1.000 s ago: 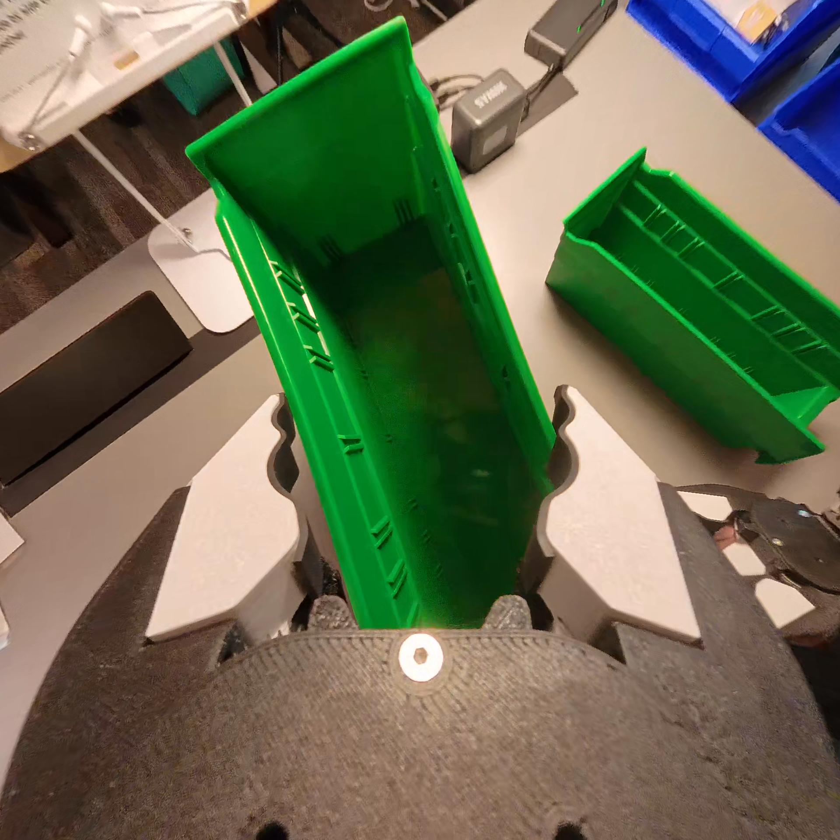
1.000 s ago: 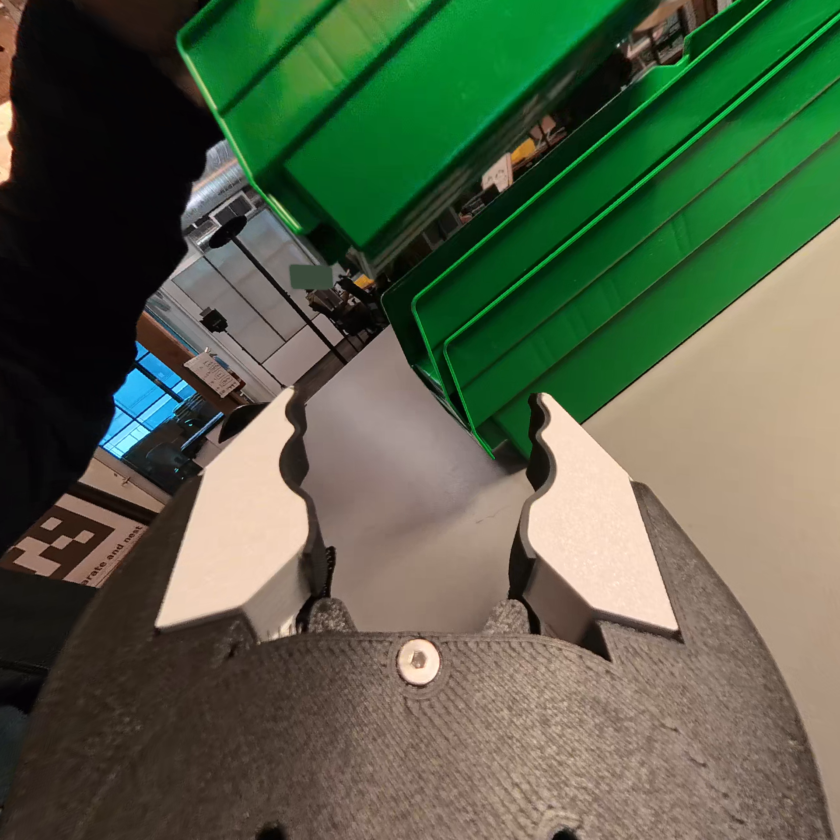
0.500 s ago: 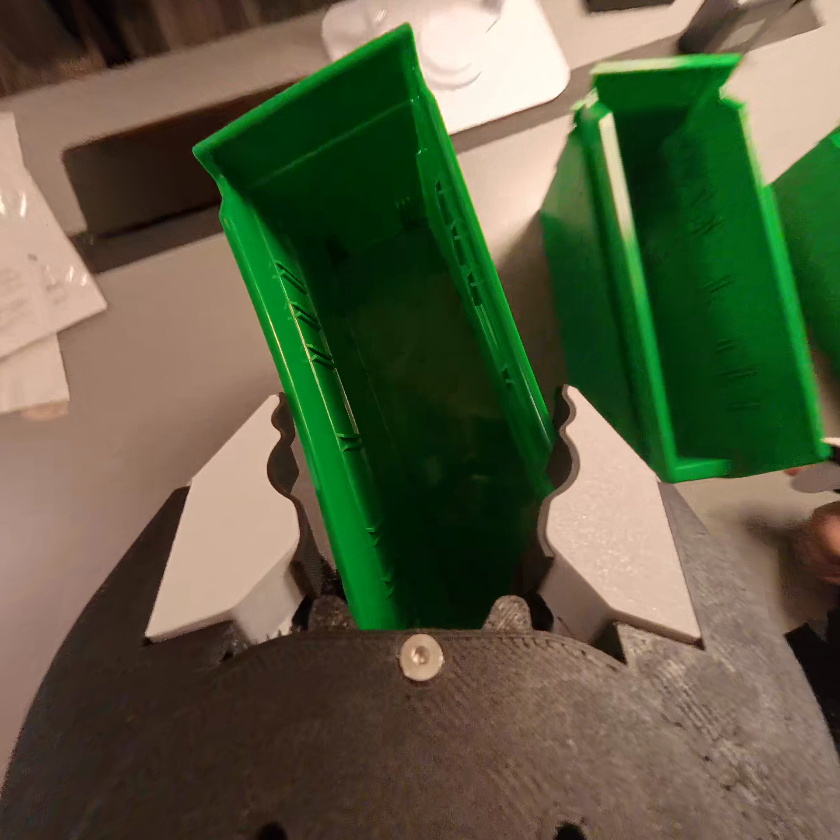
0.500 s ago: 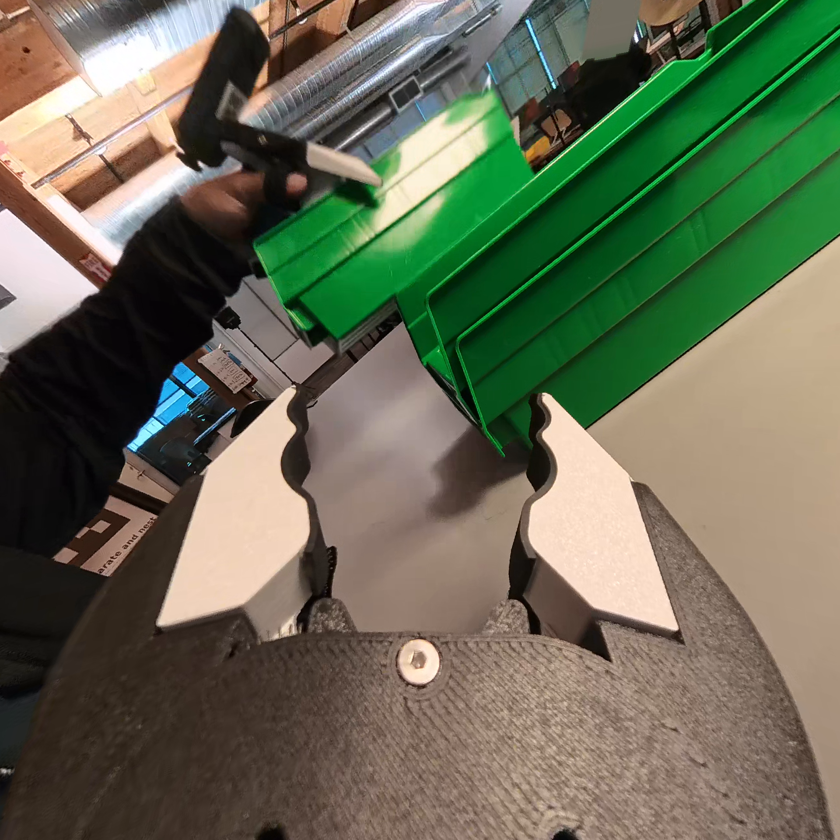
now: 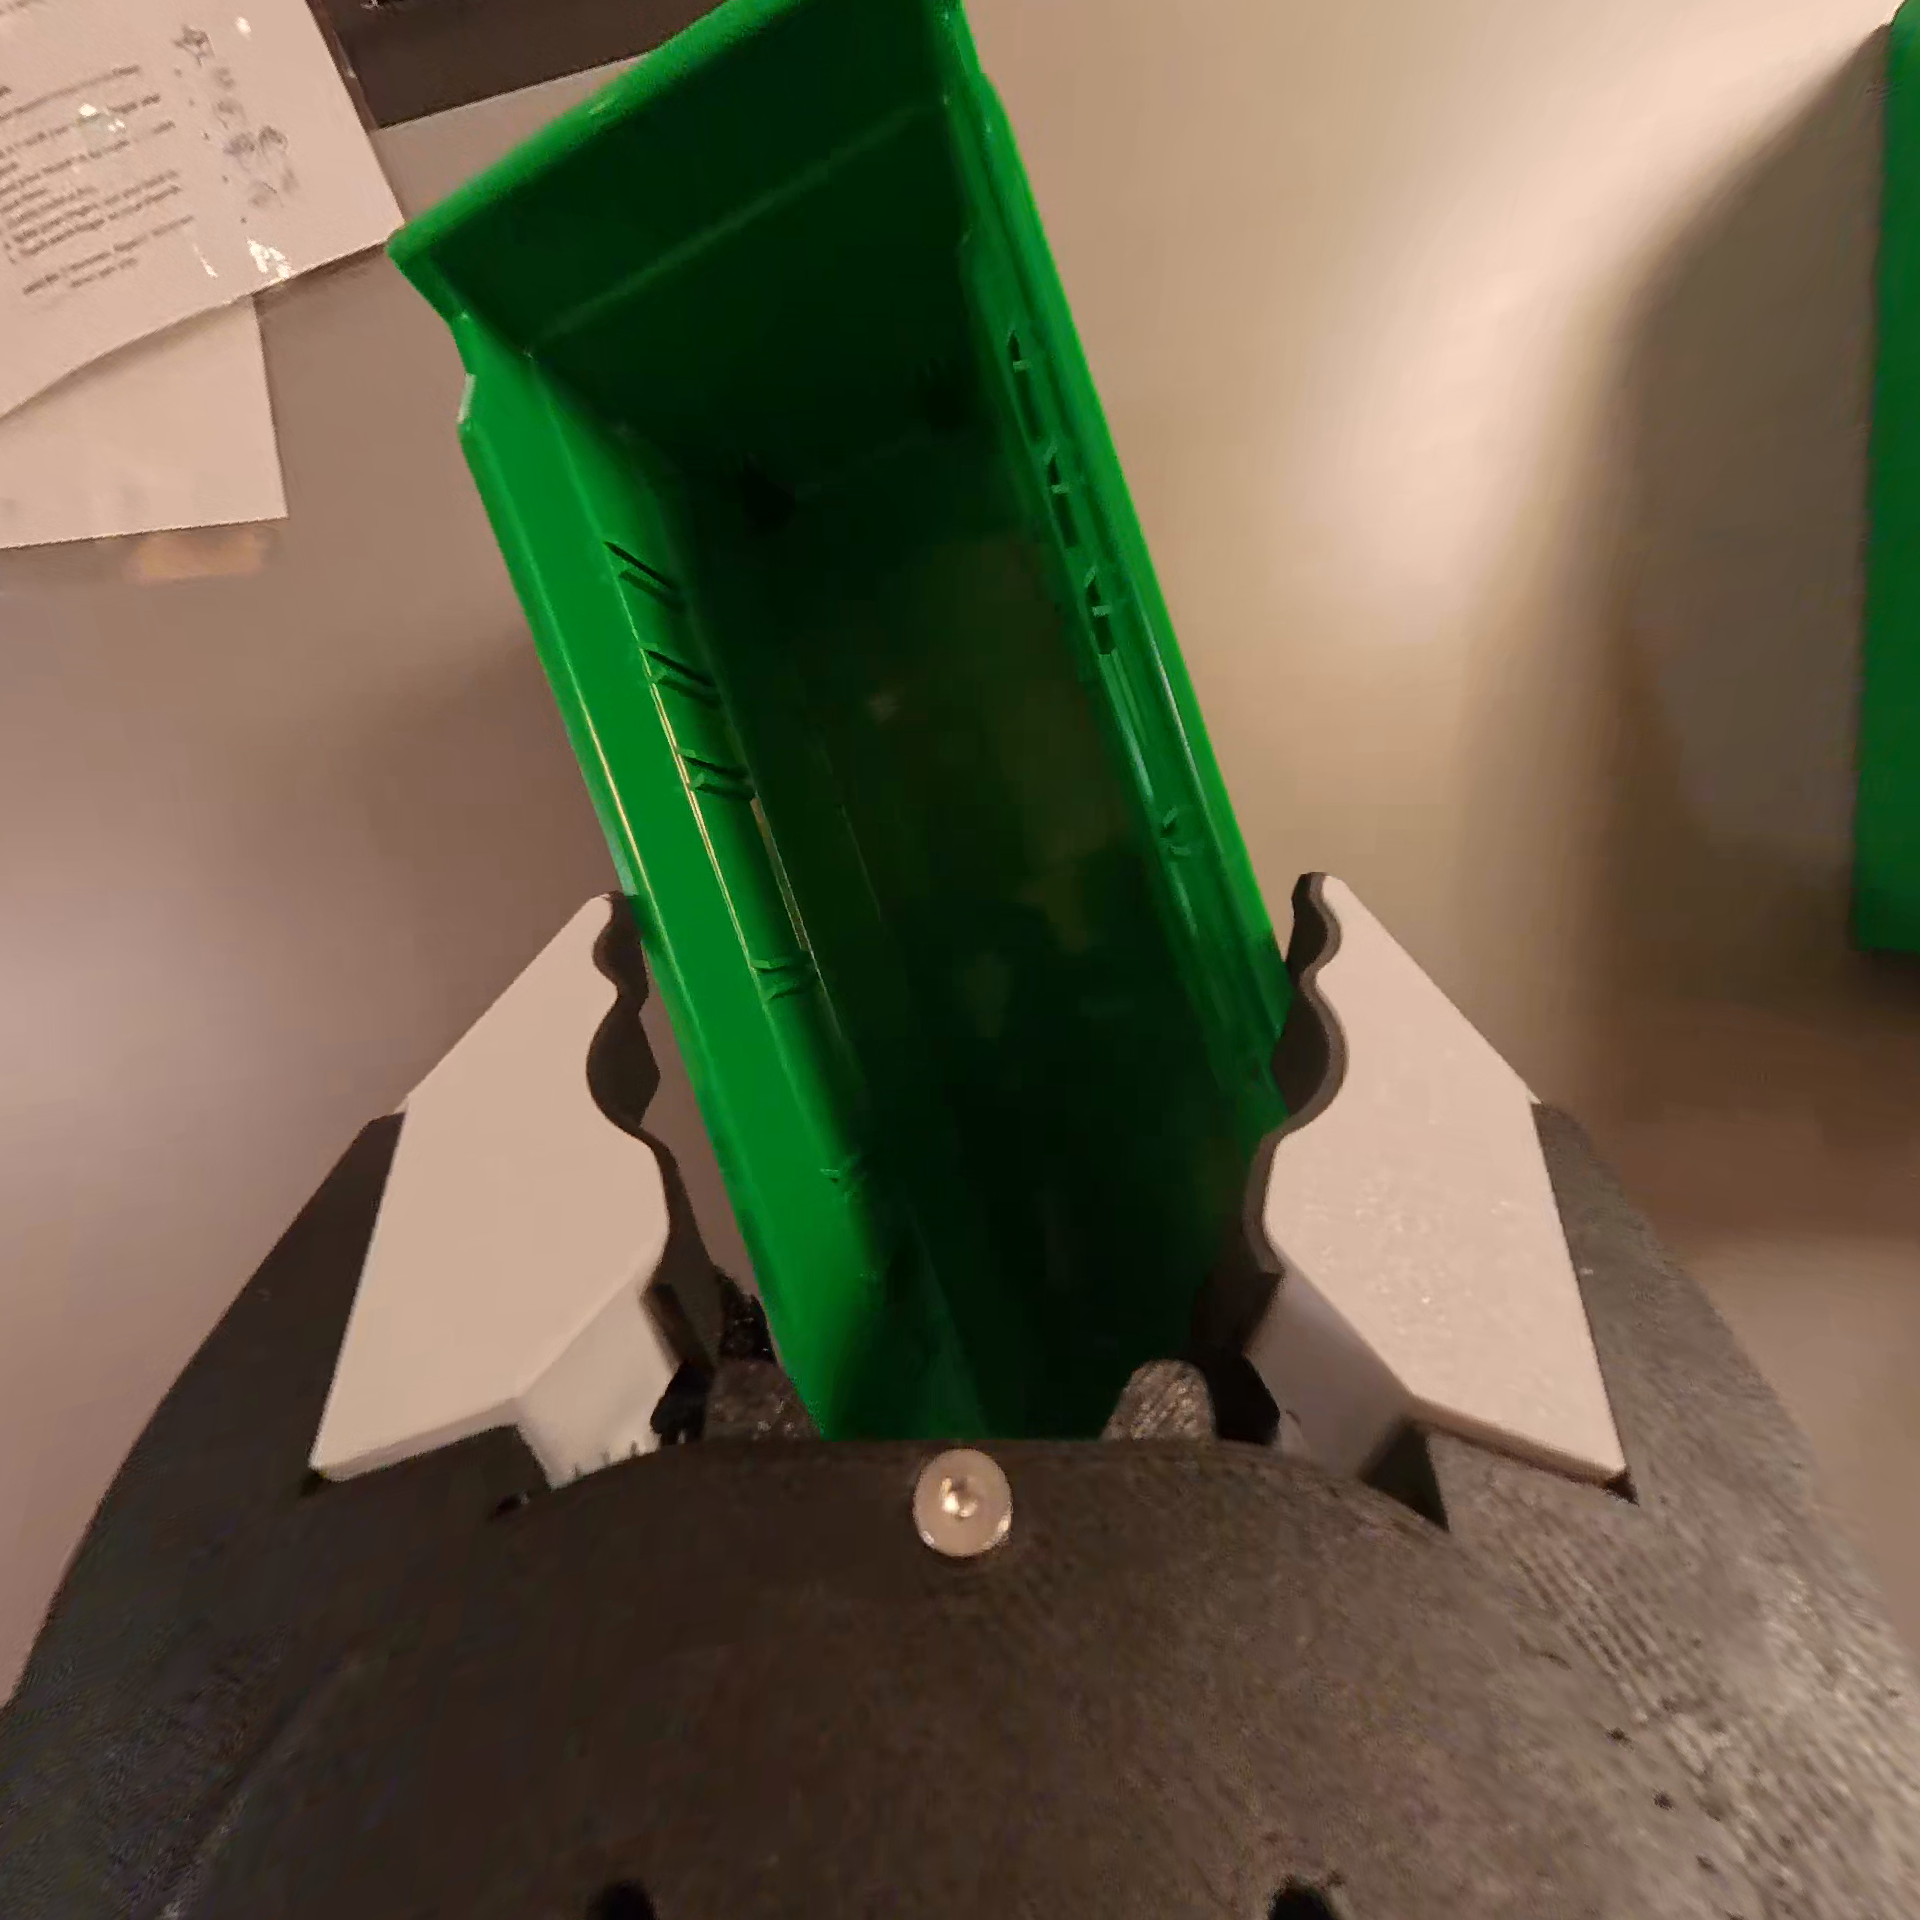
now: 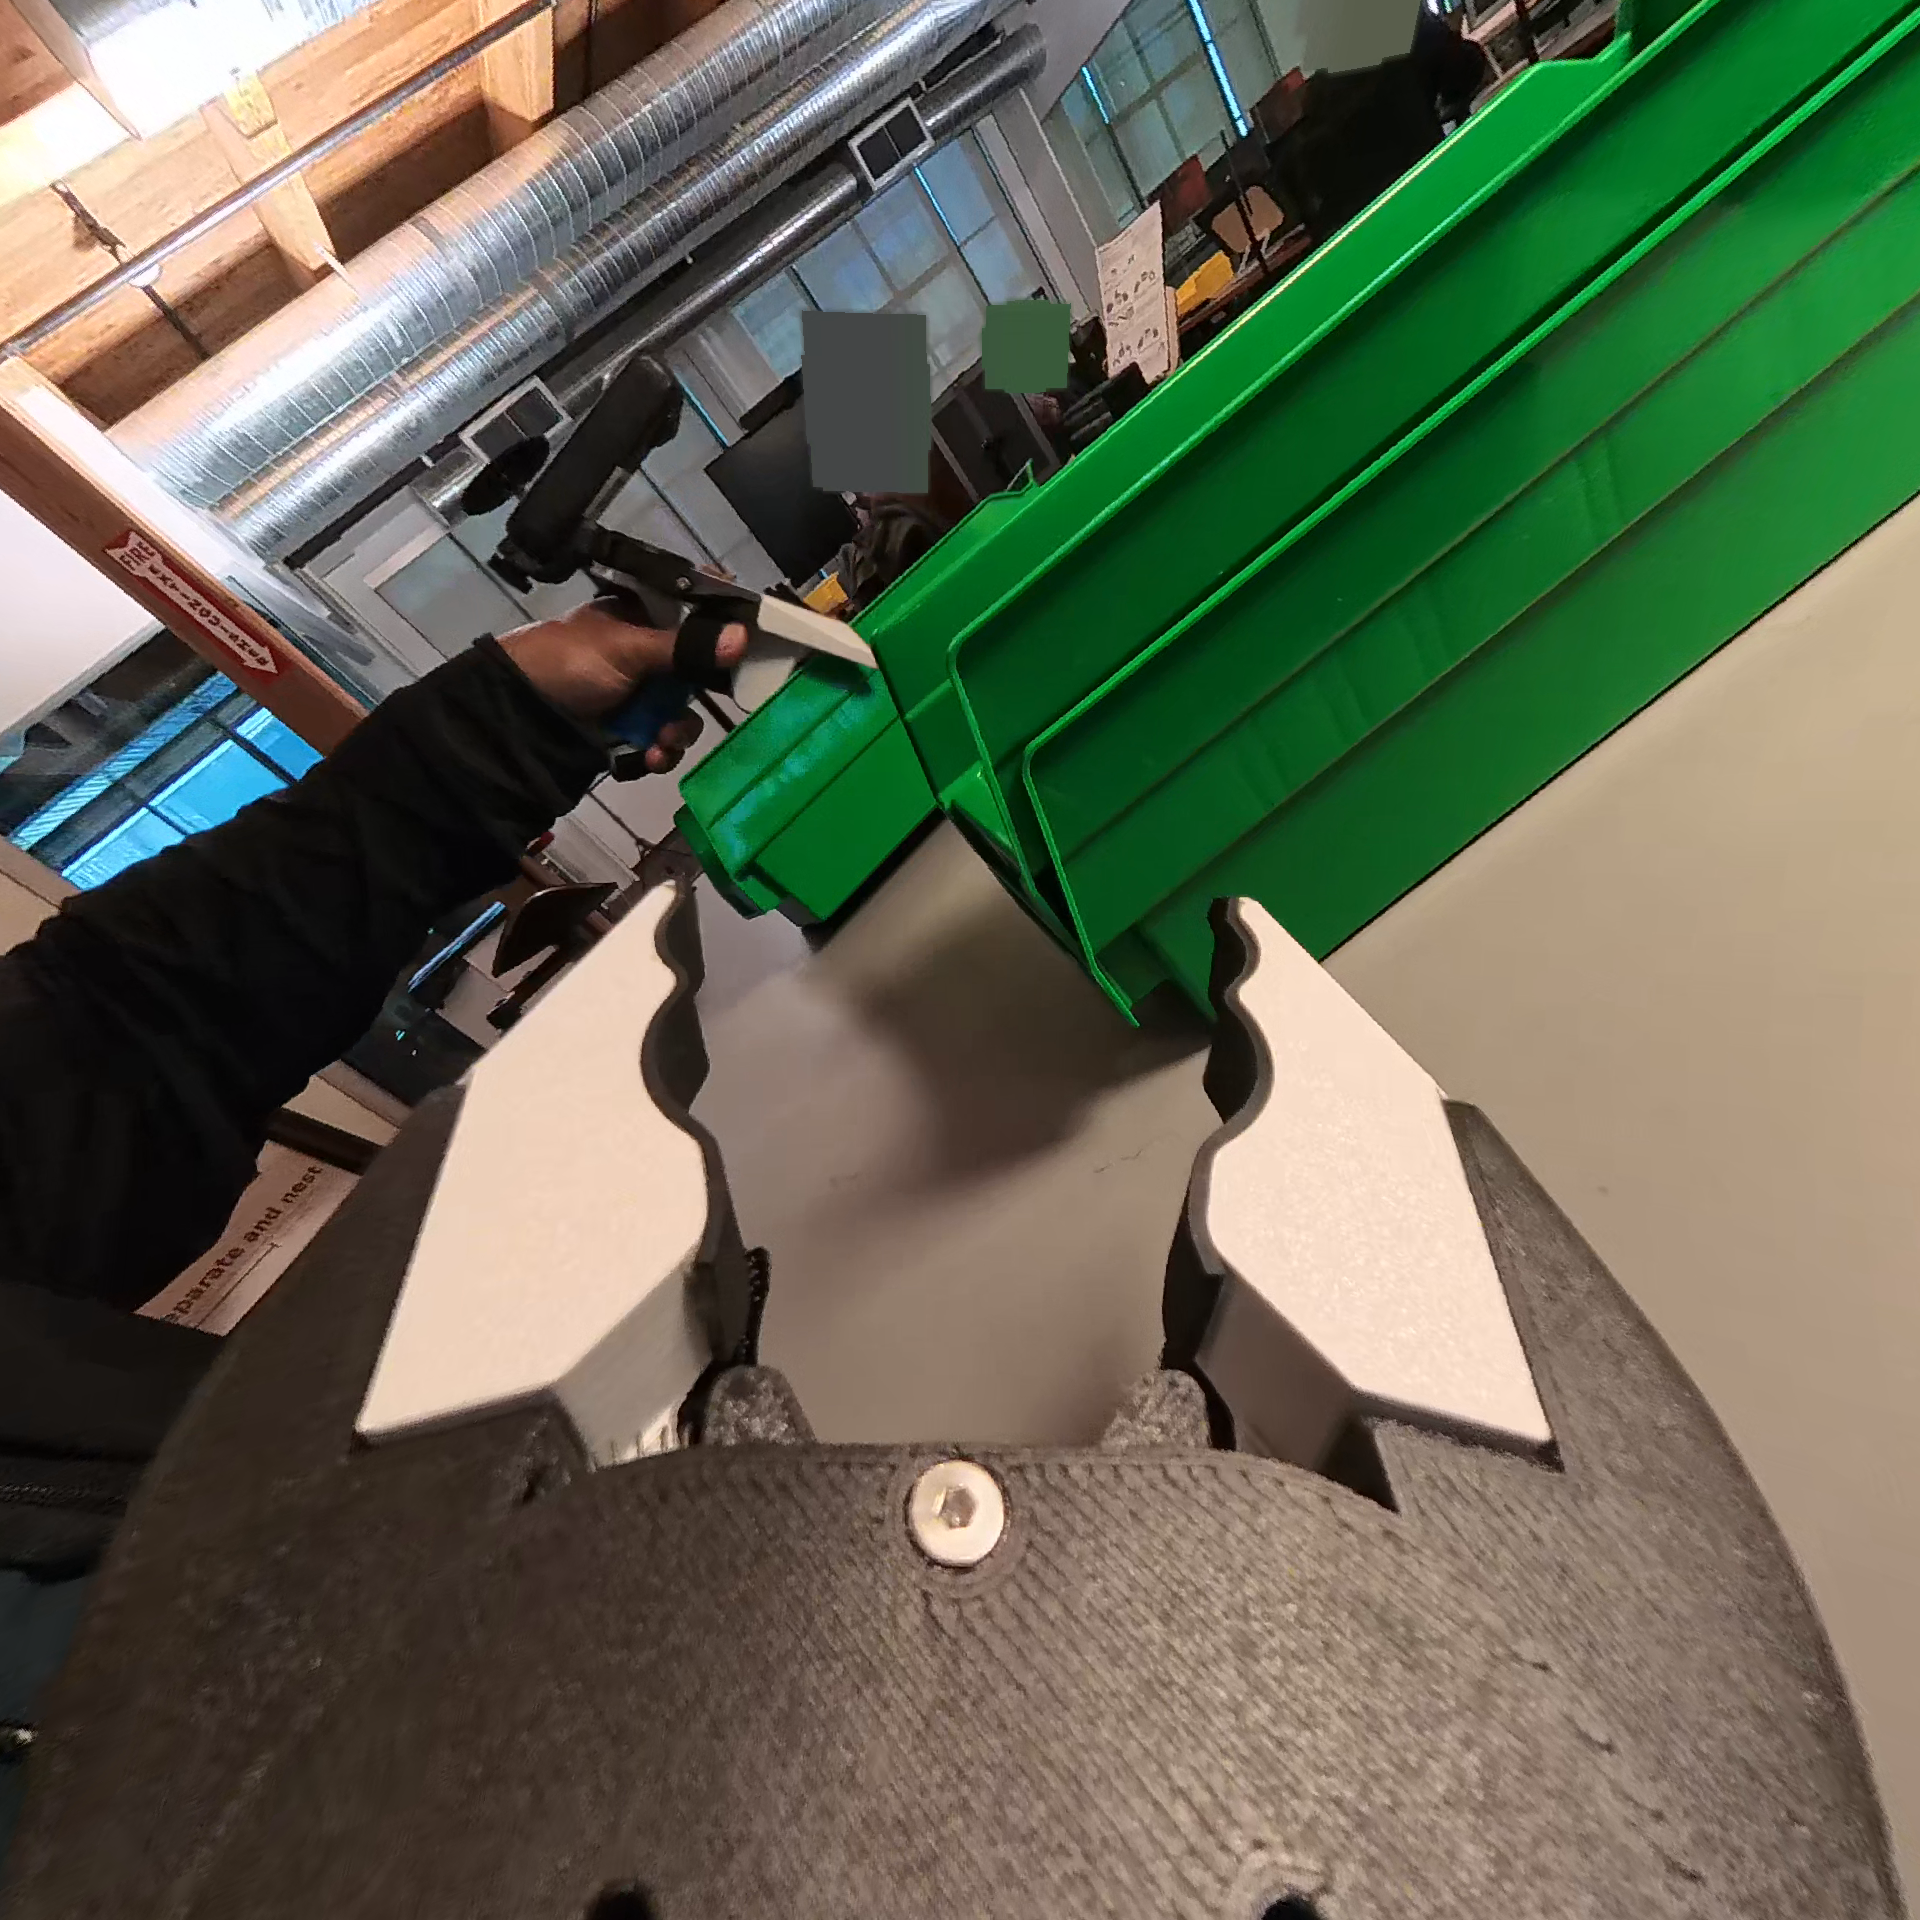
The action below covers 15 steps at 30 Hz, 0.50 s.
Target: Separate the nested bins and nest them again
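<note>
A long green bin [image 5: 883, 727] stands between my left gripper's [image 5: 966, 904] fingers, open side towards the camera and skewed to the left. The fingers have spread and stand along its two side walls without clamping it. In the right wrist view this bin [image 6: 800, 769] lies low by the table, next to a stack of nested green bins [image 6: 1455, 623], with the left gripper [image 6: 769, 644] at its upper rim. My right gripper [image 6: 951, 904] is open and empty, low over the table, its right fingertip [image 6: 1247, 935] just short of the stack's near corner.
The grey table [image 5: 1455, 520] runs under everything. Printed papers [image 5: 135, 208] lie at the far left. Another green bin's edge [image 5: 1891, 520] shows at the right border. A person's black sleeve [image 6: 260, 935] reaches in from the left of the right wrist view.
My left gripper swung left and down with the green bin, bringing it to the table beside the stack. Its fingers then spread and the bin skewed between them. The right gripper stayed put.
</note>
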{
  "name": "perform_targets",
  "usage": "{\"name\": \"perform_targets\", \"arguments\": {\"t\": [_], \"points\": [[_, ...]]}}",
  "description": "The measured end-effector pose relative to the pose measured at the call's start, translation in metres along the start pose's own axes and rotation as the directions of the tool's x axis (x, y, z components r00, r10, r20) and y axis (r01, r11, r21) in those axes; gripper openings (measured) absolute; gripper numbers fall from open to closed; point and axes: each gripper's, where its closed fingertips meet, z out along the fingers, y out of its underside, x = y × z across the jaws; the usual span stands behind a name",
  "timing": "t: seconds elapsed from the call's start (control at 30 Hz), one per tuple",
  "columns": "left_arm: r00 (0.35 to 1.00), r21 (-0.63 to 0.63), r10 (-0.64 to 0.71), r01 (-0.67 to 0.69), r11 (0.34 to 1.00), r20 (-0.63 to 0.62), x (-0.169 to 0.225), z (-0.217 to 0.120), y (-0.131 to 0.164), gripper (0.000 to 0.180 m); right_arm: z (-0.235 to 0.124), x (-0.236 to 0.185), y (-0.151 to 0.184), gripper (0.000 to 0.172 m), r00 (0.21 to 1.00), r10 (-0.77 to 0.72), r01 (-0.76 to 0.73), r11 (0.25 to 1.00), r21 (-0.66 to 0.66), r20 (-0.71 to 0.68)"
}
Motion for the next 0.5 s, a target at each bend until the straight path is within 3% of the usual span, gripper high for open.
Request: {"name": "perform_targets", "arguments": {"t": [0.1, 0.2, 0.33, 0.5], "points": [[0.999, 0.060, 0.034, -0.036, 0.998, 0.040, 0.002, -0.018, -0.015, 0.122, 0.002, 0.003, 0.001, 0.099, 1.000, 0.010, -0.010, 1.000, -0.009, -0.013], [0.997, 0.162, 0.066, -0.072, 0.984, 0.044, 0.024, -0.045, -0.048, 0.125, 0.004, 0.008, -0.002, 0.099, 0.999, 0.020, -0.020, 1.000, -0.004, -0.029], [0.983, 0.222, 0.140, -0.111, 0.969, -0.117, 0.110, -0.061, -0.087, 0.127, 0.009, 0.015, -0.006, 0.100, 0.999, 0.007, -0.008, 1.000, -0.005, -0.047], [0.926, 0.171, 0.262, -0.222, 0.960, -0.271, 0.228, -0.040, -0.115, 0.133, 0.004, 0.011, -0.010, 0.100, 0.999, -0.013, 0.014, 0.999, 0.034, -0.038]]}}
